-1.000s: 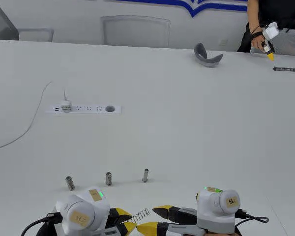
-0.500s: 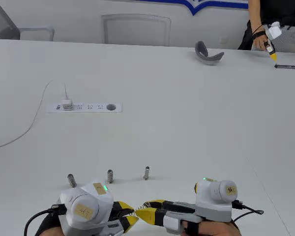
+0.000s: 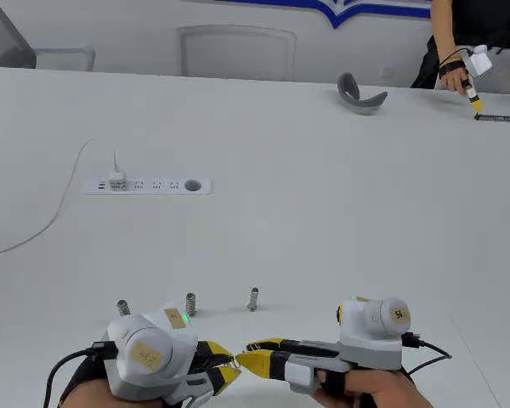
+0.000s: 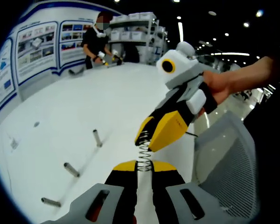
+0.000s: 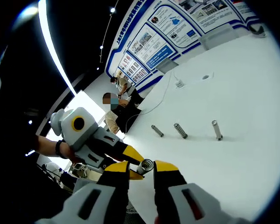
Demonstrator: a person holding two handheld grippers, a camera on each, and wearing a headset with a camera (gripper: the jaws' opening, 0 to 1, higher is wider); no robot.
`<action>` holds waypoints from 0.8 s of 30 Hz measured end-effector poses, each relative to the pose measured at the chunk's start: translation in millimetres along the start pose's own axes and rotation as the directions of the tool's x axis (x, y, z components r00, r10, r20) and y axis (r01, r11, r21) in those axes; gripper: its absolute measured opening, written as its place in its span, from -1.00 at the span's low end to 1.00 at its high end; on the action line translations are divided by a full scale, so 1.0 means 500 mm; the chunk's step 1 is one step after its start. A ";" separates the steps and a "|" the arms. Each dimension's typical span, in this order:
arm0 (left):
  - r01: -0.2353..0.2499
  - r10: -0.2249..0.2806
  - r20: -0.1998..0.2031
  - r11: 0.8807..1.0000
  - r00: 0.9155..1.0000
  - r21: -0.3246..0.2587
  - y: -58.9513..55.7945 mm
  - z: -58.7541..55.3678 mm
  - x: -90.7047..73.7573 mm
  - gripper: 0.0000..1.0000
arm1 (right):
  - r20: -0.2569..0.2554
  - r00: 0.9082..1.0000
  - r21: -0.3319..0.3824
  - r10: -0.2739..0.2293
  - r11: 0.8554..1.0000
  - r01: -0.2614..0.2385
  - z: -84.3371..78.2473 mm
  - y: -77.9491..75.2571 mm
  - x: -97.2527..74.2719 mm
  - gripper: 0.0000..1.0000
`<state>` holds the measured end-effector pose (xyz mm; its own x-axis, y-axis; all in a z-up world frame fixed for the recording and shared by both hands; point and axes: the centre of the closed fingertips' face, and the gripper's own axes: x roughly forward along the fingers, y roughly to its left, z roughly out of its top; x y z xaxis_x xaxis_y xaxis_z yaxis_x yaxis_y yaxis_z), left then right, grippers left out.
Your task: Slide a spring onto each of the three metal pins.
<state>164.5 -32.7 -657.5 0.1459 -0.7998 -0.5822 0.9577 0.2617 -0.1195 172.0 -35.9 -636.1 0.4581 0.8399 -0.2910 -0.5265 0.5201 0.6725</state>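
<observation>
white workbench (image 3: 340, 212), bright hall with blue-trimmed wall boards | near edge: left gripper (image 3: 228, 371) and right gripper (image 3: 246, 357) tip to tip, both pinched tight on one spring (image 4: 143, 151), an end each | just past: row of pins, left pin (image 3: 123, 307) and middle pin (image 3: 189, 304) already wearing springs, right pin (image 3: 252, 298) bare | further: power strip (image 3: 144, 185) | far side: grey curved thing (image 3: 359, 95), chair (image 3: 235, 53), a person (image 3: 484, 21)

The white table (image 3: 340, 221) carries a power strip (image 3: 144, 185) with one plug in it. A thin cable (image 3: 47, 223) leaves it leftwards. Nearer than the strip stand three pins in a row. The first pin (image 3: 123, 307) and the second pin (image 3: 189, 305) each carry a spring (image 3: 189, 300). The third pin (image 3: 252, 298) is bare. Far behind the strip, to its right, lies a grey curved piece (image 3: 359, 93).
</observation>
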 end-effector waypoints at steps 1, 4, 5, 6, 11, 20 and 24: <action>0.011 -0.011 0.002 1.000 1.000 0.000 0.000 0.004 0.001 -0.80 | -0.008 1.000 -0.009 0.007 1.000 -0.007 0.005 0.003 -0.001 -0.59; 0.031 -0.031 0.011 0.999 0.999 -0.009 0.001 0.011 0.003 -0.81 | -0.055 0.998 -0.069 0.005 0.998 -0.009 0.010 0.002 -0.004 -0.62; 0.035 -0.035 0.012 0.999 0.999 -0.004 0.000 0.013 0.003 -0.81 | -0.068 0.998 -0.091 -0.001 0.996 -0.005 0.011 0.001 -0.005 -0.64; 0.041 -0.041 0.014 0.999 0.999 0.003 -0.001 0.016 0.003 -0.81 | -0.091 0.996 -0.117 -0.001 0.993 -0.010 0.011 0.003 -0.006 -0.65; 0.076 -0.077 0.029 0.997 0.997 0.009 -0.001 0.030 0.002 -0.81 | -0.163 0.987 -0.199 0.006 0.979 -0.039 0.022 0.014 -0.011 -0.71; 0.117 -0.116 0.066 0.993 0.991 -0.007 -0.008 0.055 0.004 -0.81 | -0.280 0.960 -0.312 0.002 0.945 -0.093 0.034 0.022 -0.014 -0.75; 0.132 -0.130 0.081 0.991 0.988 -0.016 -0.012 0.060 0.004 -0.81 | -0.341 0.940 -0.352 0.006 0.927 -0.133 0.027 0.027 -0.018 -0.75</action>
<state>166.5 -52.1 -633.5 0.0395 -0.8684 -0.4942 0.9645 0.1623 -0.2081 170.6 -38.6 -615.5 0.1834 0.8456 -0.5013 -0.8008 0.4243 0.4227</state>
